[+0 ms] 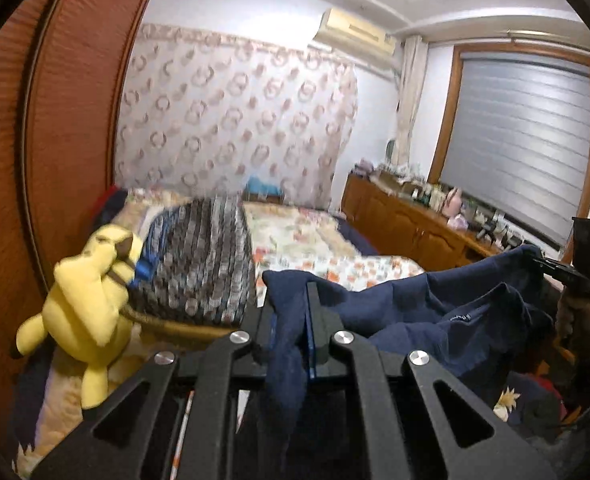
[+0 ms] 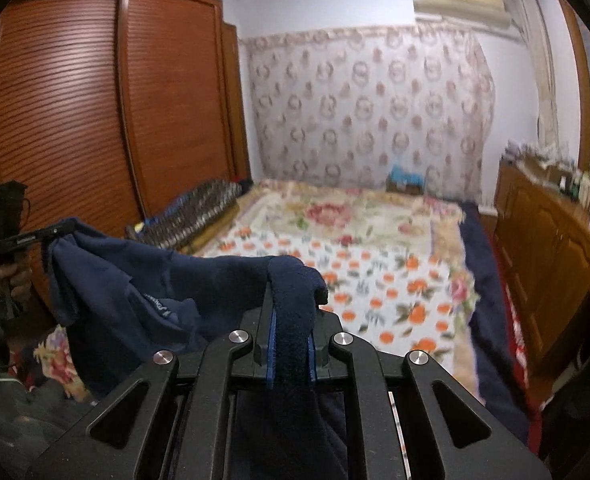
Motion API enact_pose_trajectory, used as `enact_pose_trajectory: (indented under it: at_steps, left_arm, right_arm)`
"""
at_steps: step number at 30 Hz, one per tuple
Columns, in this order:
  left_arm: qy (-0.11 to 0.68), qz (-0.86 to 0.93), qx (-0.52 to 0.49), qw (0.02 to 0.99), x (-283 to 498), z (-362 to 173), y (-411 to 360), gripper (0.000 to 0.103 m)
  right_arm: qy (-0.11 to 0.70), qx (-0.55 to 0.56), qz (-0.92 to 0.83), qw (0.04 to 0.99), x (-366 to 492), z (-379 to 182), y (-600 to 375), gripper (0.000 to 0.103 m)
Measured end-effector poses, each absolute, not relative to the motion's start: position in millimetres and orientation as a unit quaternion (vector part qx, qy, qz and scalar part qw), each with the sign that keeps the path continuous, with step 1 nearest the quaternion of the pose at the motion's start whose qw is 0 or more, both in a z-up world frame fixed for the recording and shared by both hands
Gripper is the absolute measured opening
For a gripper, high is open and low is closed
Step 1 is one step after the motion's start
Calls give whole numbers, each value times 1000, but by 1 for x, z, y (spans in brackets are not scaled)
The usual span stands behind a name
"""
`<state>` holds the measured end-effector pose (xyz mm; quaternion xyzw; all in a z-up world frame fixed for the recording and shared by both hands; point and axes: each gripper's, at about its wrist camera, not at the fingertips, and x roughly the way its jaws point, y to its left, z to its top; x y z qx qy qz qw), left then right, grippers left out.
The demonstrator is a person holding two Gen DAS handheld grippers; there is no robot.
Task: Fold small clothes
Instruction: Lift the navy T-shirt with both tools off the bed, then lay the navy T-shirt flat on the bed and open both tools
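Note:
A navy blue garment [image 1: 435,308] hangs in the air above the bed, stretched between my two grippers. My left gripper [image 1: 295,300] is shut on one edge of it; the cloth bunches between the jaws and hangs down over the fingers. My right gripper [image 2: 291,292] is shut on the other edge of the garment [image 2: 143,292], with a thick fold of cloth clamped in the jaws. The right gripper also shows in the left wrist view [image 1: 543,260] at the far right, and the left gripper in the right wrist view [image 2: 51,234] at the far left.
A bed with a floral orange-and-white cover [image 2: 375,264] lies below. A yellow plush toy [image 1: 91,292] and a striped cushion [image 1: 203,264] sit at its left side by a brown wardrobe [image 2: 95,100]. A wooden dresser [image 2: 555,248] with small items runs along the right.

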<state>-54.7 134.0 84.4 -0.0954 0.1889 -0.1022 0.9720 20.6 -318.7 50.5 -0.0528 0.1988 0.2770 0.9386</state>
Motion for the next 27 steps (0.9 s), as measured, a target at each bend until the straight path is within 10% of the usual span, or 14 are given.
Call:
enact_pose_trajectory:
  at_steps: [17, 27]
  left_arm:
    - [55, -89, -52, 993, -62, 193, 137, 7]
    - [138, -59, -14, 988, 87, 167, 119, 11]
  right_arm:
    - [58, -70, 283, 955, -28, 184, -330, 8]
    - [111, -90, 193, 971, 116, 197, -334, 8]
